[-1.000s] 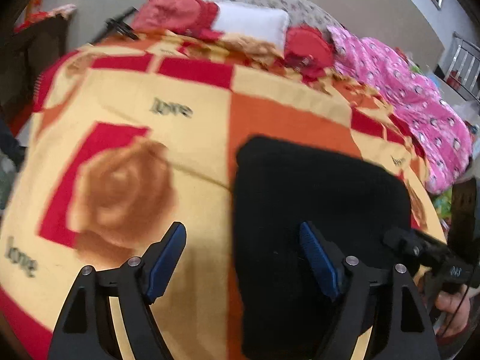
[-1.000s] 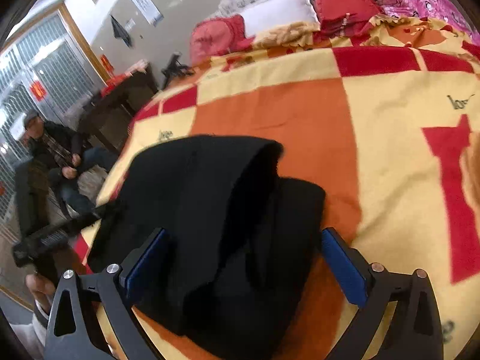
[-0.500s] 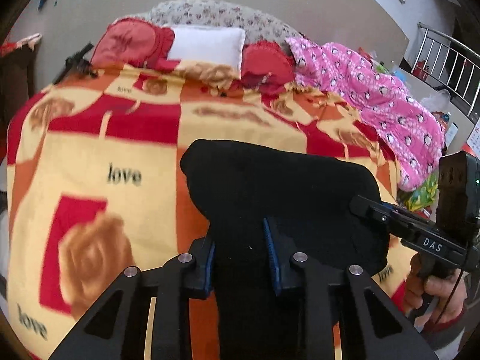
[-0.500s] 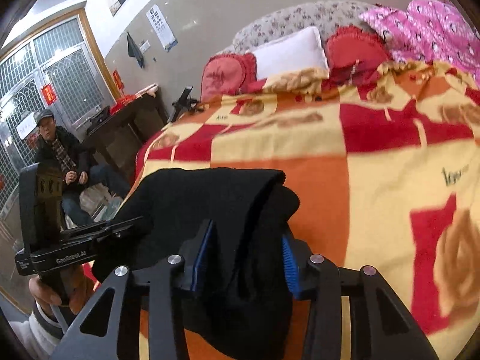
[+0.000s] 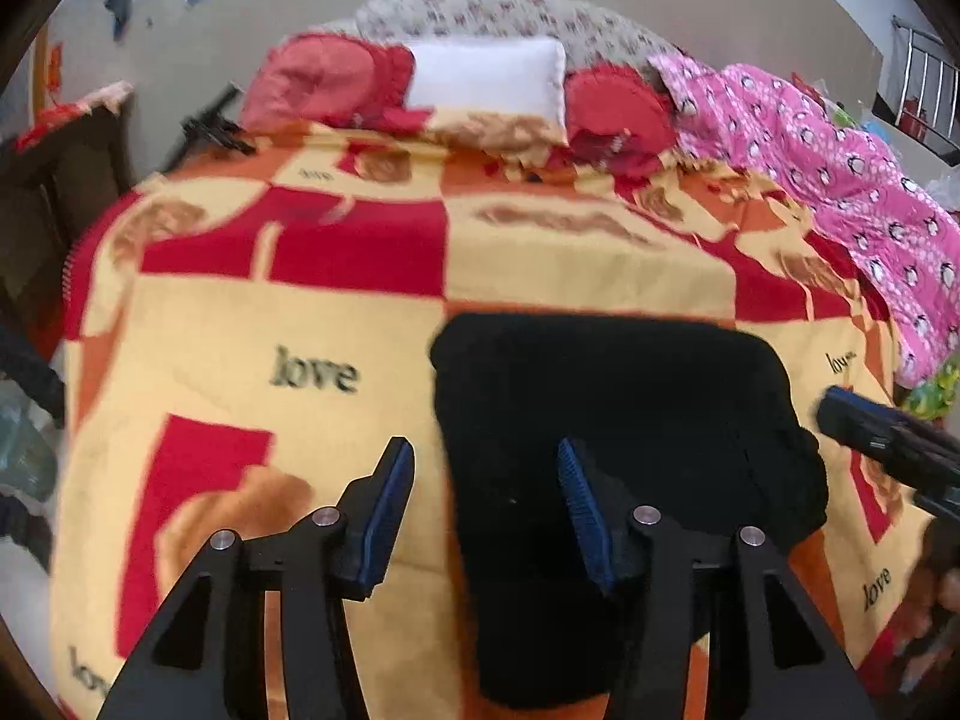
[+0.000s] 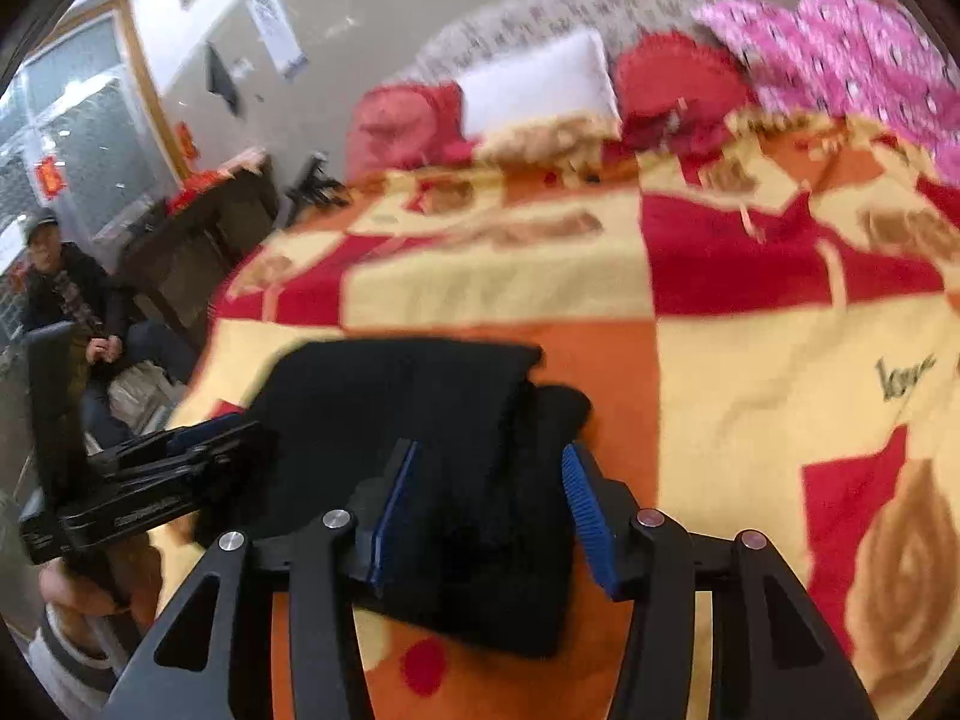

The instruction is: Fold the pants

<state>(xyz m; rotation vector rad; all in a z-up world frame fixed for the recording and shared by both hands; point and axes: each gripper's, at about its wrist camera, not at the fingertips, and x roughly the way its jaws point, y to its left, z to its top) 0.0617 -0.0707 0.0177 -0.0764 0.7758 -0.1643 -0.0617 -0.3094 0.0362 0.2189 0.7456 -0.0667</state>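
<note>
A folded bundle of black soft-knit pants (image 5: 612,420) lies on the bed, on a fleece blanket (image 5: 300,312) patterned in red, orange and cream squares with brown roses and the word "love". In the left wrist view the pants fill the lower centre and right of the frame; in the right wrist view they sit at lower centre, with a folded layer stacked over a second one along the right edge.

The left gripper (image 5: 483,510), black with blue ribbed pads, rises from the bottom of its frame. Its jaws are opening: the right pad stands over the black cloth, the left pad over bare blanket just beside the pants' left edge, and neither pad presses the fabric.

The right gripper (image 6: 486,510), of the same make, also has its jaws opening. The right-hand part of the folded pants lies between its pads, with a gap showing at the right pad, so the cloth is no longer pinched.

At the top of both frames a white rectangular pillow (image 5: 486,81) rests between two red ruffled cushions (image 5: 327,84). A pink printed quilt (image 5: 840,180) runs down the upper right of the left wrist view. A seated person in a dark jacket (image 6: 60,294) appears at the left edge of the right wrist view.
</note>
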